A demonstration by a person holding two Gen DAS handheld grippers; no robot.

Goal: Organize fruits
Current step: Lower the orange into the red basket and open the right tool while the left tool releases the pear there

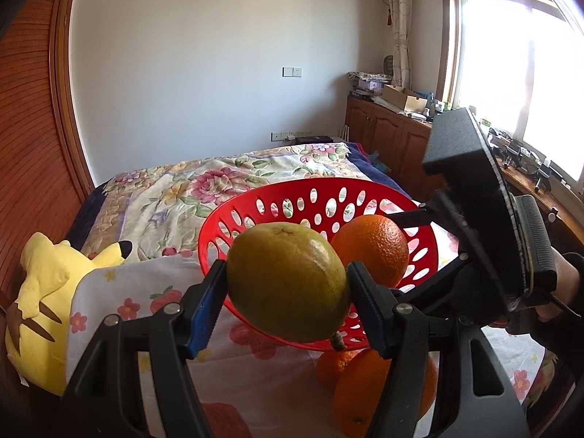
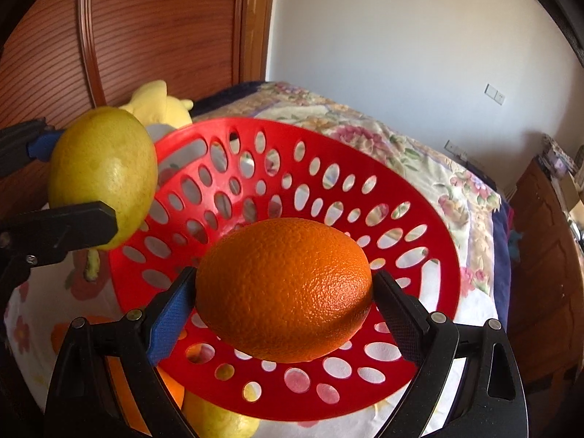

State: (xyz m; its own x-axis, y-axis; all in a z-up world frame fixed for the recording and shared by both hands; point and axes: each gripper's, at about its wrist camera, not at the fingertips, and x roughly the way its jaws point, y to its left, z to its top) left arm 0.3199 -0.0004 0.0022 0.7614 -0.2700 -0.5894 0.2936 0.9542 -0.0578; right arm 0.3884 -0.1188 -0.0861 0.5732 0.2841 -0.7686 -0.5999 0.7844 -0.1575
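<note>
Left wrist view: left gripper [image 1: 288, 288] clamped on a yellow-green lemon [image 1: 288, 283], held over the near rim of the red basket [image 1: 255, 204]; two loose oranges [image 1: 365, 394] on the floral cloth [image 1: 120, 303] below.

Right wrist view: right gripper [image 2: 284, 303] clamped on an orange [image 2: 284, 288], above the basket's middle.

Open red basket [image 2: 430, 270] bowl below; loose oranges [image 1: 368, 394] underneath its rim.

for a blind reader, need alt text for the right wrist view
The right claw grips an orange above an empty red perforated basket. At left, the other claw holds a yellow-green citrus fruit.
</note>
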